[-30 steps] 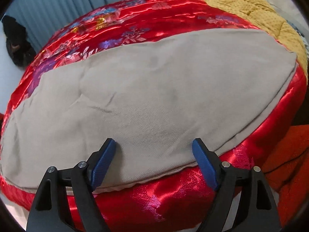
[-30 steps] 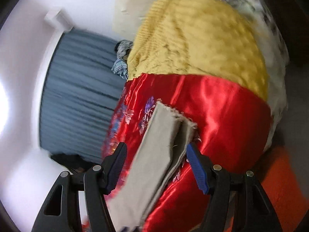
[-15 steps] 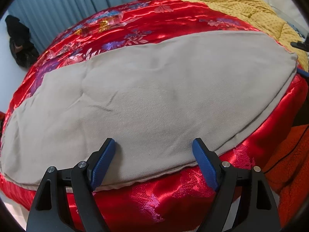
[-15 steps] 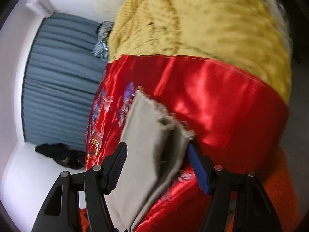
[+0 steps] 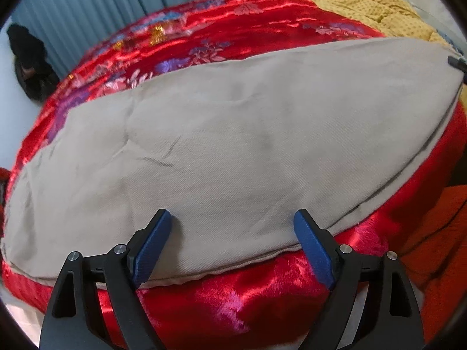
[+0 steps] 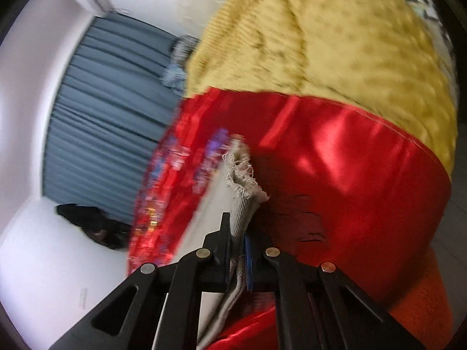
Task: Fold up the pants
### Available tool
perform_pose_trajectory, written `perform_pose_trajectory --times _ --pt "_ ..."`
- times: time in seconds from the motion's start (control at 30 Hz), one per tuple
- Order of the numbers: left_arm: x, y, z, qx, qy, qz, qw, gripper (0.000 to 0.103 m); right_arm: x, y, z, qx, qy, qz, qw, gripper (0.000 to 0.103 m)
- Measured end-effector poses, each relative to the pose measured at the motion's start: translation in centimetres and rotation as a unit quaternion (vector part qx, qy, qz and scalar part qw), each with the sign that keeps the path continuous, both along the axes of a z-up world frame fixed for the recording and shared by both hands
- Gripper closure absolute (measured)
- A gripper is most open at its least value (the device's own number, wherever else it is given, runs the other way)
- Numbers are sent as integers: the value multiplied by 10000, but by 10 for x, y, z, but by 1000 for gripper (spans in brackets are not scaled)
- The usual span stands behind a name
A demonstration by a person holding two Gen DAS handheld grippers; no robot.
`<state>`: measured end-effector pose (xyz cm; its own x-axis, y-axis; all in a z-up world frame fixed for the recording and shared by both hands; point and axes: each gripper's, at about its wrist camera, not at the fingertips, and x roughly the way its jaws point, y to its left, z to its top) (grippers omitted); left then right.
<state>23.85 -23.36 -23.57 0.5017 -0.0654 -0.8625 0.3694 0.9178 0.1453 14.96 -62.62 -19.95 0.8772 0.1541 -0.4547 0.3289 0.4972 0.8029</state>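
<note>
Left wrist view: one pair of beige pants lies flat along the near edge of the red satin quilt, legs stacked so a fold can follow. The left gripper is spread wide, released, straddling the near hem.

Right wrist view: the right gripper is clenched on the frayed cuffs, probably ready to lift; one yellow blanket lies beyond
</note>
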Motion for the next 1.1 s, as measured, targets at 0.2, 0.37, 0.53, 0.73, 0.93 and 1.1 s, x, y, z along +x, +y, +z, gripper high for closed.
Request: perform_pose_trajectory --times 0.2,0.37,0.53,0.73,0.93,1.1 --pt "-11 55 54 -741 39 239 9970 16 2 37 72 -341 -648 555 9958 96" --pt "-20 140 96 -1014 -407 990 9891 15 21 104 146 -842 -1237 1476 9777 96" --pt "-35 227 102 -1278 -543 1993 9700 15 48 205 187 -1037 -1577 2588 9473 95" --pt "-58 285 80 -1379 -337 2688 9527 15 81 333 183 -1124 -1527 3655 9113 95" --pt "-75 307 64 -1375 -227 2928 9460 15 111 459 135 -1340 -1062 4307 8862 95" --pt "-80 325 61 -1356 -236 3138 9395 15 130 539 56 -1628 -135 4850 8591 49"
